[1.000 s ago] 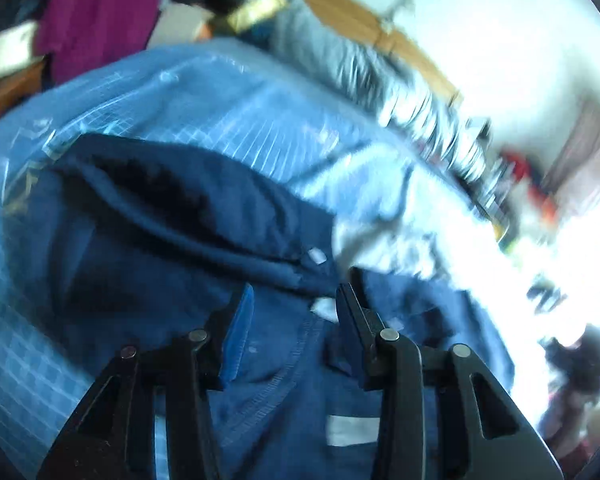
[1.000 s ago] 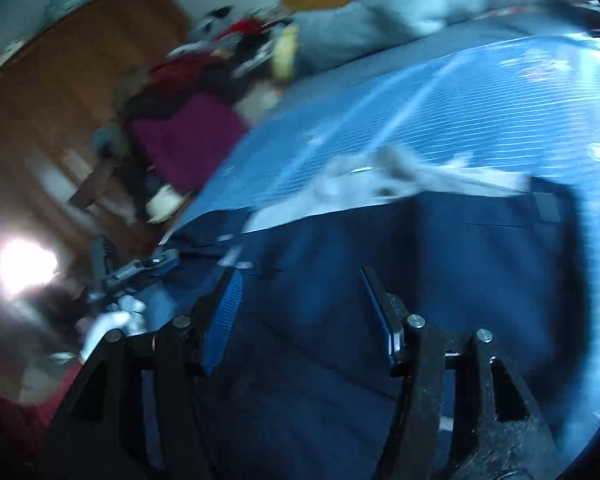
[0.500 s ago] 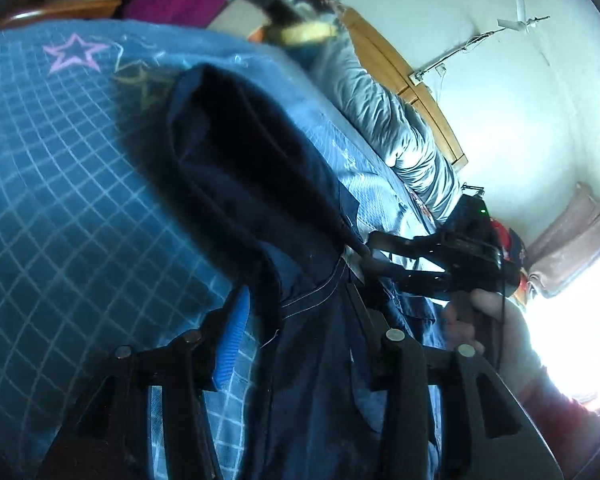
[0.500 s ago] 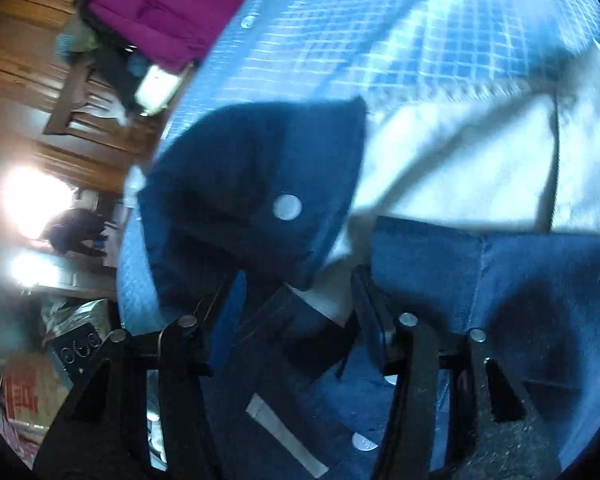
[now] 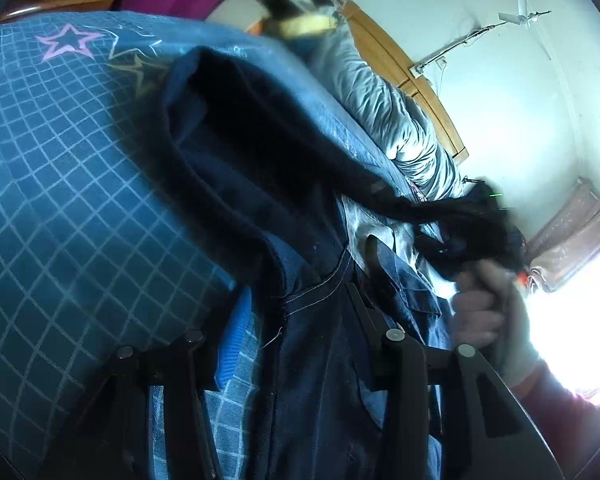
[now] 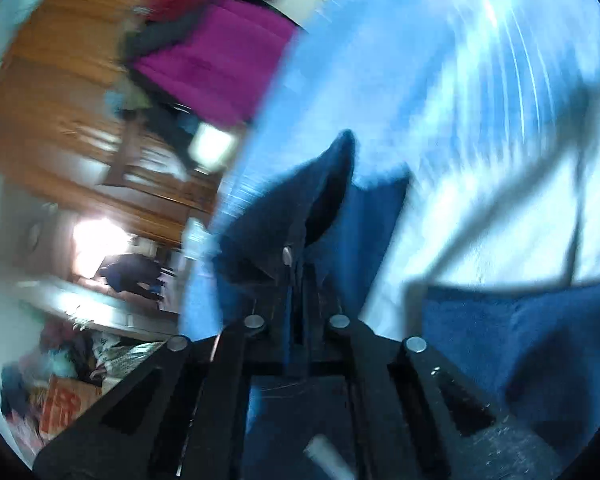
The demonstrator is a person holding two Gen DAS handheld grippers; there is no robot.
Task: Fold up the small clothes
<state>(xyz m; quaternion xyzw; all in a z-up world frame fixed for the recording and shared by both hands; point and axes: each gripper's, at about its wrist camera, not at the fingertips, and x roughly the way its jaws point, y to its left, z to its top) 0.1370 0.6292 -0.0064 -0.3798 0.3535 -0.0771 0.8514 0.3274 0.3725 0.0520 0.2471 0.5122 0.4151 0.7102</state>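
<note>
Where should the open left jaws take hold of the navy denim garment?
On the stitched seam edge of the navy denim garment, which already lies between the left gripper jaws. Come straight forward along the checked bedsheet: the edge is raised and folded there, while the right gripper pinches another part.

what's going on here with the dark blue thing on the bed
A person is folding a dark blue denim garment on a bed with a blue grid-pattern sheet, holding a gripper in each hand. The right gripper is shut on a fold of the denim. The left gripper is open with the denim lying between its fingers. The person's hand shows at the right of the left wrist view. The right view is blurred.
</note>
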